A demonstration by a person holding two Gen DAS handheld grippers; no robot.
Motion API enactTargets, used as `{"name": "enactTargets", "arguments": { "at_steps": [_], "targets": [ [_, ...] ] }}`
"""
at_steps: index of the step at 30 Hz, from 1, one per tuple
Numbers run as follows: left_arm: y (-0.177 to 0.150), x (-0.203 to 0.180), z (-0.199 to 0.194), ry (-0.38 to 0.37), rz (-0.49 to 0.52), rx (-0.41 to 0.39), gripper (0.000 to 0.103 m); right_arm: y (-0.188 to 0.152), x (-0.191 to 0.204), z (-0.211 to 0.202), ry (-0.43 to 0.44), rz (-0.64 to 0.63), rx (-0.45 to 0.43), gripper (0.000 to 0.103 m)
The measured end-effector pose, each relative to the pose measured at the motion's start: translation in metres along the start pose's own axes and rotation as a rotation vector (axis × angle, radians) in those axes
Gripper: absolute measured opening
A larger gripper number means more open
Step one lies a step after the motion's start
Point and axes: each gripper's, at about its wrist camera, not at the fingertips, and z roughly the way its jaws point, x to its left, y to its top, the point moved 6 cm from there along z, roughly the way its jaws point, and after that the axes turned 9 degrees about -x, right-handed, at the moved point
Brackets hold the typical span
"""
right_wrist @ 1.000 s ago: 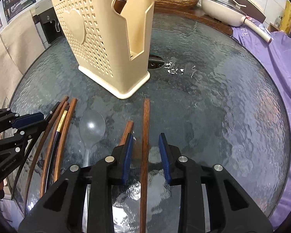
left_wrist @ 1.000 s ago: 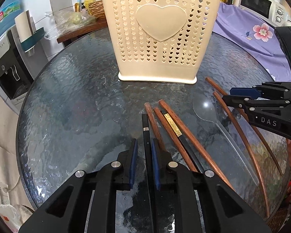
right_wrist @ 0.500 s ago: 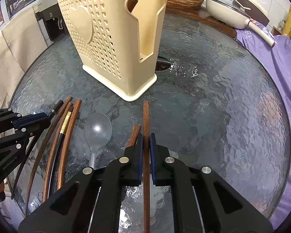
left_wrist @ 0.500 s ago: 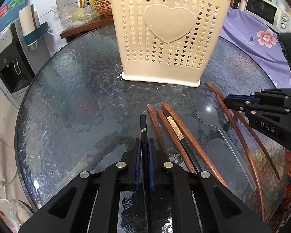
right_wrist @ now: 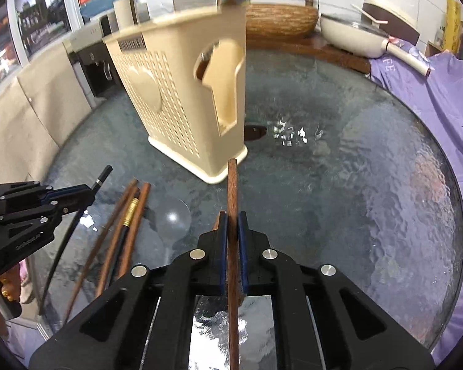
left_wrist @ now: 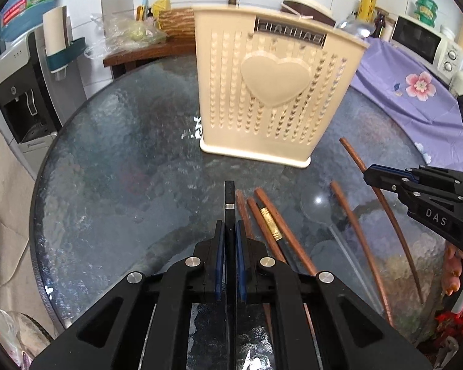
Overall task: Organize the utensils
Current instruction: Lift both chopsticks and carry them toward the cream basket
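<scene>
Two chopsticks were in your grippers. Your left gripper (left_wrist: 230,231) was clamped on the black chopstick (left_wrist: 229,197), whose silver-banded tip projected up the centre of the left wrist frame, toward the cream holder (left_wrist: 271,92) standing at upper centre on the glass table (left_wrist: 114,169). Your right gripper (right_wrist: 232,225) was clamped on a brown chopstick (right_wrist: 232,185); in the right wrist frame its tip pointed at the holder's near corner at centre.

Remaining utensils lay on the glass. In the left wrist frame, a bundle of brown chopsticks (left_wrist: 271,215) with one gold-banded black chopstick (left_wrist: 270,219) among them lay just right of your left gripper. The clear spoon (left_wrist: 316,205) lay to their right at centre right, with another brown chopstick (left_wrist: 352,231) beside it. Your right gripper appeared at the right edge of that frame, your left at the left edge of the right wrist frame, well apart.
</scene>
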Motion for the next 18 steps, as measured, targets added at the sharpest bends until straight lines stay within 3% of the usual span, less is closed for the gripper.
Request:
{"name": "enactTargets", "arguments": {
  "at_steps": [11,18],
  "targets": [
    [0.025,-0.009,-0.047,-0.011,-0.003,-0.135,0.007,0.02,0.003,-0.057,0.041,0.021,-0.174,0.007],
    [0.035,-0.012,-0.07,-0.01,0.005,-0.205,0.007,0.026,0.009,-0.086,0.055,0.019,-0.239,0.007]
  ]
}}
